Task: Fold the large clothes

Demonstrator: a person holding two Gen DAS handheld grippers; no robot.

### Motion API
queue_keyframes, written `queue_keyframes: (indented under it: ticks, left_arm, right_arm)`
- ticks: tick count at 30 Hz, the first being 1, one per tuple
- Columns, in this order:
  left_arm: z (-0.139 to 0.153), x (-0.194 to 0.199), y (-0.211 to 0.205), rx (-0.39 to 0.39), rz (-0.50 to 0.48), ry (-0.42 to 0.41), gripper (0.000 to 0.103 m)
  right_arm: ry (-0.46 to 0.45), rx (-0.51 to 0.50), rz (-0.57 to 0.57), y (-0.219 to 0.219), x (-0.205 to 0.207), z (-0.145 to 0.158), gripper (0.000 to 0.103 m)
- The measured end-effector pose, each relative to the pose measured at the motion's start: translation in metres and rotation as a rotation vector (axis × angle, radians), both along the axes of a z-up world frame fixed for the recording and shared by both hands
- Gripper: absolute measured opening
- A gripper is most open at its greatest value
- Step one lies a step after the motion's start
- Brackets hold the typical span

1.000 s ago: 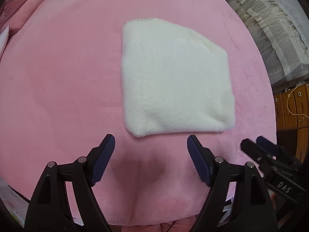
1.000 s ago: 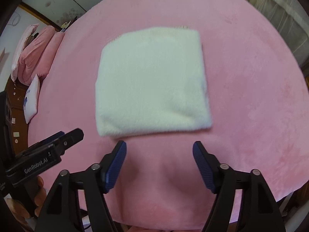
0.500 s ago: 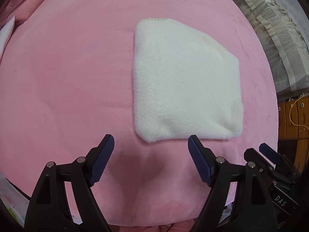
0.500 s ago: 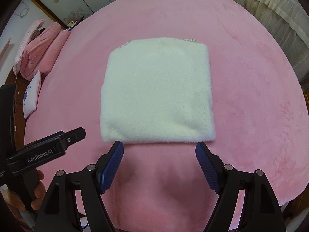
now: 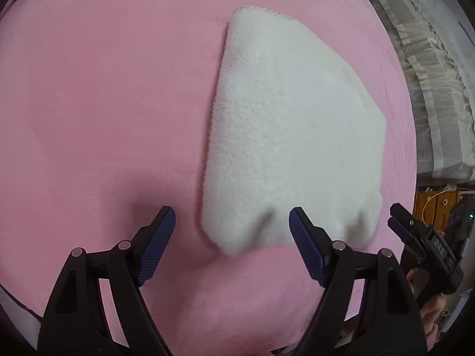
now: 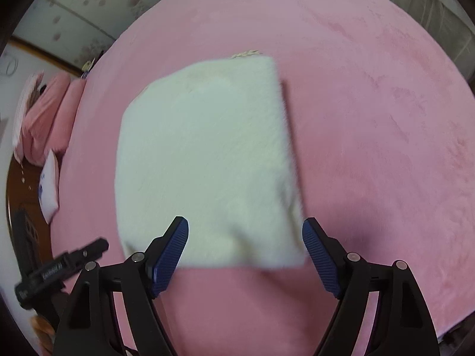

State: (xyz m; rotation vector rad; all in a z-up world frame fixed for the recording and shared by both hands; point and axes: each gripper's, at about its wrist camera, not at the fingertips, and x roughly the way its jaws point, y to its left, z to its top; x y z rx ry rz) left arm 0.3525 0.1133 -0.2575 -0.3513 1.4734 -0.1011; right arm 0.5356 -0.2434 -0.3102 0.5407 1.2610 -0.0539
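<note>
Both tools gape, right tool (image 6: 245, 244) widening, over folded cloth's (image 5: 291, 136) near edge on pink bedspread (image 5: 104, 103).

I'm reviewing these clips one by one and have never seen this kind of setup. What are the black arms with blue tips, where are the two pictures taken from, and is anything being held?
There is no robot here. A person carries a hand-held gripper in each hand, and each one has a wide-angle camera looking forward along its two black fingers with blue pads. One picture comes from the left hand-held gripper, the other from the right hand-held gripper; each also catches the other at its edge.

Both look down on a folded white fleece cloth lying on a pink blanket that covers a bed. Pink pillows sit at the far side.

Nothing is held. The left one's fingers are open around the cloth's near left corner. The right one's fingers are opening at the near right part, with the cloth's edge between them, pads not pressing.
</note>
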Motion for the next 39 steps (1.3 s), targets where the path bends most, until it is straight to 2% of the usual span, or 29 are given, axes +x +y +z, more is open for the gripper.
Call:
queue_keyframes:
  ticks: [3,6,8,11,15,18,24,31,33,35,39]
  left_arm:
    - [-0.011,0.012,0.002,0.013,0.015,0.011,0.077]
    - [-0.018,0.028,-0.004,0.033,0.008,-0.005,0.077]
    - [-0.022,0.037,-0.007,0.042,0.004,-0.022,0.077]
    - [-0.025,0.049,-0.01,0.041,0.015,-0.053,0.077]
    - [-0.023,0.059,-0.016,0.076,0.007,-0.097,0.077]
    - [-0.023,0.068,-0.018,0.081,-0.005,-0.116,0.077]
    - [-0.029,0.079,-0.021,0.063,-0.007,-0.121,0.081]
    - [-0.044,0.088,-0.029,-0.008,0.0,-0.089,0.083]
    - [-0.051,0.089,-0.038,0.016,-0.023,-0.05,0.082]
    - [-0.051,0.09,-0.047,0.063,-0.025,-0.042,0.077]
    - [-0.043,0.088,-0.055,0.1,-0.02,-0.044,0.063]
  right_arm:
    - [-0.004,0.028,-0.049,-0.028,0.007,-0.018,0.081]
    - [-0.033,0.168,-0.064,-0.044,0.016,-0.044,0.082]
    - [-0.021,0.278,-0.051,-0.05,0.024,-0.065,0.082]
    - [0.065,0.377,0.0,-0.051,0.038,-0.101,0.082]
    - [0.017,0.5,0.033,-0.058,0.05,-0.119,0.086]
    - [-0.004,0.555,0.087,-0.062,0.057,-0.126,0.086]
    - [-0.001,0.559,0.194,-0.062,0.068,-0.127,0.086]
    - [-0.045,0.543,0.168,-0.069,0.055,-0.121,0.078]
    - [-0.069,0.524,0.158,-0.068,0.049,-0.116,0.073]
    - [-0.085,0.517,0.151,-0.069,0.043,-0.111,0.066]
    - [-0.112,0.494,0.13,-0.07,0.033,-0.1,0.052]
